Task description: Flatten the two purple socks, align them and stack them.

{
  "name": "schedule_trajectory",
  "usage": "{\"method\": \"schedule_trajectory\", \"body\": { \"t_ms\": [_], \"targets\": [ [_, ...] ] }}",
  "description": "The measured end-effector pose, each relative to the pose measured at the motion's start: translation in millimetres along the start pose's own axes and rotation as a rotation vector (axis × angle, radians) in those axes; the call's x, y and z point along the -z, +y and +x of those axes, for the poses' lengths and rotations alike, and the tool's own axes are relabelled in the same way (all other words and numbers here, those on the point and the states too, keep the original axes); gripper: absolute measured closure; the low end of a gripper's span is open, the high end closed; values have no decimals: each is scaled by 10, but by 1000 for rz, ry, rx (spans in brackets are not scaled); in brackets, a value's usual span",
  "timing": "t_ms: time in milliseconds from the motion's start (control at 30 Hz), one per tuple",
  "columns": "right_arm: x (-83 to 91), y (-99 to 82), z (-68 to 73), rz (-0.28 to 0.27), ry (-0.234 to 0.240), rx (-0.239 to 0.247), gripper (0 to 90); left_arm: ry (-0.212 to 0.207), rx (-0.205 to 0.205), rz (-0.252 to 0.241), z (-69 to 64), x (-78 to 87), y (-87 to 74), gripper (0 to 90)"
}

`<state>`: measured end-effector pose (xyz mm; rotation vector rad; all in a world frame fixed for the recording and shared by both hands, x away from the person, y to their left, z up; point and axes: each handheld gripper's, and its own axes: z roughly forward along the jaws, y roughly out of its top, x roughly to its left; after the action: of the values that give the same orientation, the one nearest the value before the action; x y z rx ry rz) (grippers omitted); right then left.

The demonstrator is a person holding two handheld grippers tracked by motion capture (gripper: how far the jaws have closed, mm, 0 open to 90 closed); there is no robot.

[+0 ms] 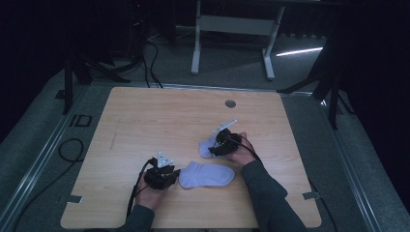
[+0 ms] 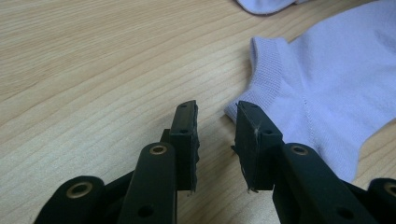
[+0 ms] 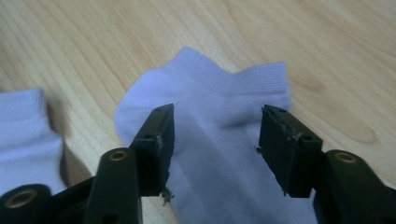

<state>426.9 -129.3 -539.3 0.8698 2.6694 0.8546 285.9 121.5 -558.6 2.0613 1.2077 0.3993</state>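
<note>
I judge the pairing barely begun: my left tongs [image 2: 215,140] gape empty beside the flat pale lilac ankle sock [image 1: 208,175]; my right tongs [image 3: 215,149], unclenched, straddle the second lilac sock [image 1: 208,145] at one o'clock on the wooden table [image 1: 145,116]; neither lifted yet.

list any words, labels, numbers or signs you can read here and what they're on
"ID": dark letters on the grey floor strip left of the table, seen in the high view; the reading is rough.
No text shows on either sock, on the table or on the grippers.

I see a wooden table [image 1: 145,116] with two pale socks on it: one [image 1: 207,175] near me, another [image 1: 207,146] just beyond.
</note>
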Motion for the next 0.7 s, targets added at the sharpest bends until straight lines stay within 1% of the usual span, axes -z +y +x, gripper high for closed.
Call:
{"method": "schedule_trajectory", "body": {
  "t_ms": [67,167,233,267,333,367,400,433,500,533,567,633,700],
  "targets": [
    [-45,-11,-5,30,0,-4,424,0,-1,0,-4,-1,-1,688],
    [-61,-26,-16,17,2,-14,438,0,0,1,-1,1,-2,688],
    [-61,-34,-13,10,2,0,466,1,2,-1,0,2,-1,688],
    [-59,-36,-14,8,2,-1,498,1,2,-2,-2,3,-1,688],
    [-49,-38,-21,5,-3,-8,597,1,1,-3,-8,2,-3,688],
    [-49,-38,-21,5,-3,-8,597,1,1,-3,-8,2,-3,688],
    [-43,-38,-24,6,-5,-11,654,0,1,-1,-9,-1,-4,688],
    [-36,-36,-21,10,-8,-11,739,0,-1,0,-10,-2,-4,688],
    [-31,-35,-15,14,-13,-5,820,-1,-2,1,-10,-3,-3,688],
    [-29,-38,-18,14,-13,-5,847,-1,-1,2,-7,-3,-3,688],
    [-25,-43,-27,12,-12,-10,856,0,0,3,-4,-3,-3,688],
    [-8,-58,-40,4,-12,-32,862,-1,2,3,1,-3,-3,688],
    [35,-71,-33,-7,-17,-36,863,0,2,3,4,-2,-2,688]
  ]
}}
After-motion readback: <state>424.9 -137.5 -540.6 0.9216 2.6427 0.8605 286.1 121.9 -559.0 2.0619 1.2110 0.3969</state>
